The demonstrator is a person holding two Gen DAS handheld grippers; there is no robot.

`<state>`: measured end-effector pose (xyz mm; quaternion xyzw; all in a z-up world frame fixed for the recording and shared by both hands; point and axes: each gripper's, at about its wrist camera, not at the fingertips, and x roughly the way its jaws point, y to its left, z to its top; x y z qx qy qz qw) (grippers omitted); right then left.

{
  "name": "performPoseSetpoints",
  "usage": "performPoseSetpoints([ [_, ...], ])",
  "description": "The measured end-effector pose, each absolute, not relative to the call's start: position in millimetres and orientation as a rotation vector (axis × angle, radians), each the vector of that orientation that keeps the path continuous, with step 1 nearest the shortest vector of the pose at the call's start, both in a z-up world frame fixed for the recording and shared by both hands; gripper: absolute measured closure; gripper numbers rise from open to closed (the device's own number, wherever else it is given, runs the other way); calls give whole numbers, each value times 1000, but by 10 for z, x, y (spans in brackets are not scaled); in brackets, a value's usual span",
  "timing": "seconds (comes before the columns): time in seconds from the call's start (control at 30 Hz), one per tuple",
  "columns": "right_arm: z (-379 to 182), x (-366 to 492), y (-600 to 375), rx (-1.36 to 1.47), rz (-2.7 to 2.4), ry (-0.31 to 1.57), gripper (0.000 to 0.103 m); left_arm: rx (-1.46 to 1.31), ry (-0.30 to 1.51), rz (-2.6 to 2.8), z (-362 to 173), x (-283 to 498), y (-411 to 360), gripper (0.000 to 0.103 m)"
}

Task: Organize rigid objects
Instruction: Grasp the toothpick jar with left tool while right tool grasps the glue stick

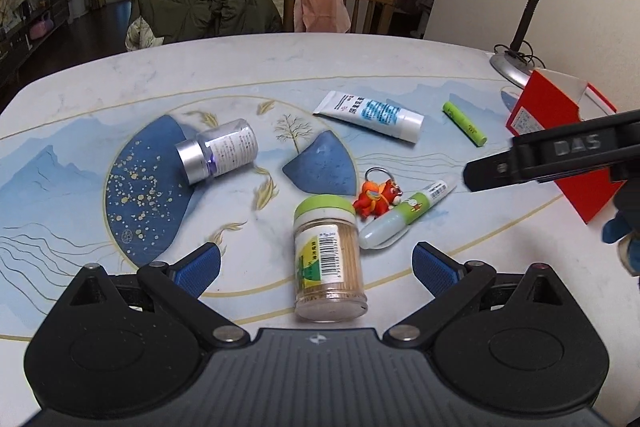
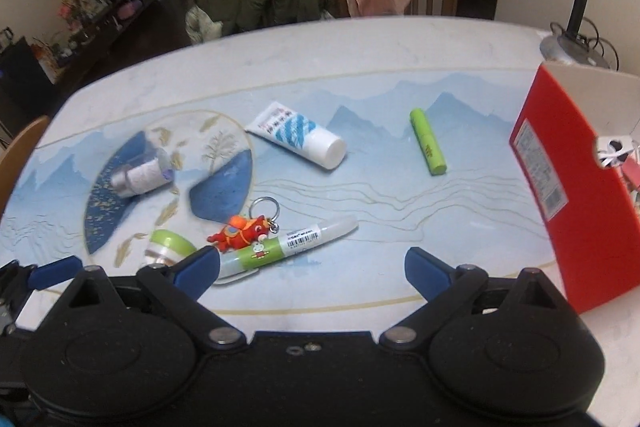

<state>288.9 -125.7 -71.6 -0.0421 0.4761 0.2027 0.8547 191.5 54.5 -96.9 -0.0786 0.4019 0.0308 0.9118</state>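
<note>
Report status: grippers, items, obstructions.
Left gripper open over toothpick jar. Right gripper open, empty. Six items loose on table; red box at right. Nothing blocking.

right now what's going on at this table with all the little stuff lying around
A person is tidying small items with a hand-held gripper in each hand. Both are open and empty. The left hand-held gripper hovers over the toothpick jar, which lies on its side between its fingers. The right hand-held gripper is near the glue pen and red keychain. The ointment tube, green stick and silver-capped bottle still lie loose; the red box stands open at the right.
</note>
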Motion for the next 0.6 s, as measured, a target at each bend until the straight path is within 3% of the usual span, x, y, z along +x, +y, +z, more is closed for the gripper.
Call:
performPoseSetpoints([
  [0.6,-1164,3155,-694,-156,412,1114,6,-147,864,54,-1171,2096,566,0],
])
